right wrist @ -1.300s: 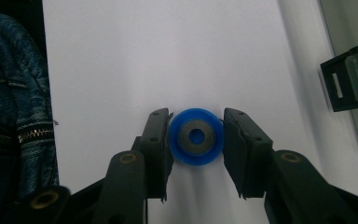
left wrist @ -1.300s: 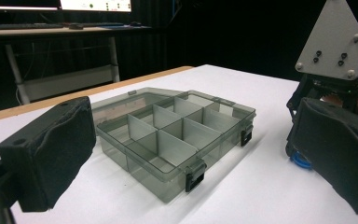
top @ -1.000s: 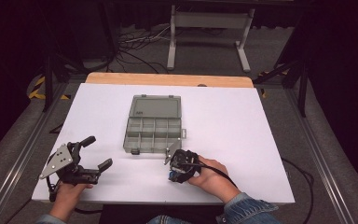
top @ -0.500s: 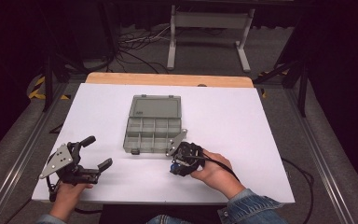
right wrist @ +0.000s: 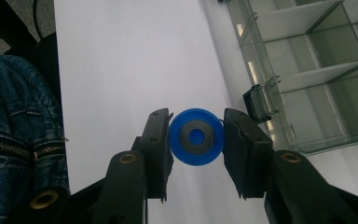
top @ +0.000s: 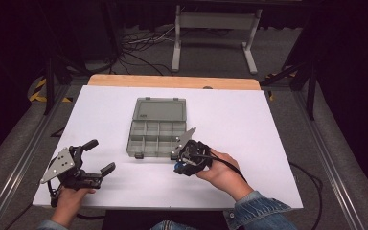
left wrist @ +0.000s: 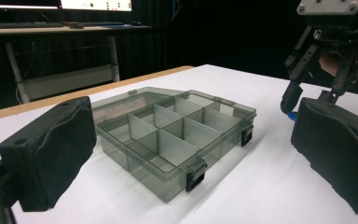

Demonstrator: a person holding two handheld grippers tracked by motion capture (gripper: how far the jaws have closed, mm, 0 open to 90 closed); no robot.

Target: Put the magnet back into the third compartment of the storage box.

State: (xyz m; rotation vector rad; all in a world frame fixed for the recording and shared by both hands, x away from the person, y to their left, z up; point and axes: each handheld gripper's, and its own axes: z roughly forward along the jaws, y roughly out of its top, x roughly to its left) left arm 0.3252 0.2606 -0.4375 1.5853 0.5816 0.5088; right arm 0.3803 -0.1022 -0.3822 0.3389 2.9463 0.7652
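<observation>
**Inspector:** Your right gripper (right wrist: 196, 140) is clamped on a blue disc (right wrist: 196, 136) — round, smooth plastic, with a dark grey ring and a blue centre on its face. Both black jaws press its rim from either side.

**Operator:** And where does that put the disc?

**Inspector:** Just above the white table (top: 268, 124), beside the near right corner of the organiser box (top: 156, 128), close to one of its black latches (right wrist: 257, 102). In the high view your right gripper (top: 184, 160) sits at that corner with a little blue showing beneath it.

**Operator:** The box itself?

**Inspector:** Translucent grey plastic, lid laid flat open toward the far side, thin dividers splitting the tray into small rectangular compartments. I cannot tell whether anything lies in them.

**Operator:** My left side?

**Inspector:** Your left gripper (top: 93, 158) stands wide apart with nothing between its jaws, held near the front left of the table, well away from the box. Its pads (left wrist: 51, 149) are black foam, rough at the edges.

**Operator:** Surroundings?

**Inspector:** The tabletop is matt white with a bare wooden strip (top: 172, 81) along the far edge. Beyond it — grey floor, loose cables (top: 139, 45), a pale metal stand (top: 215, 28), dark curtains. You wear a denim sleeve (top: 258, 211).
</observation>
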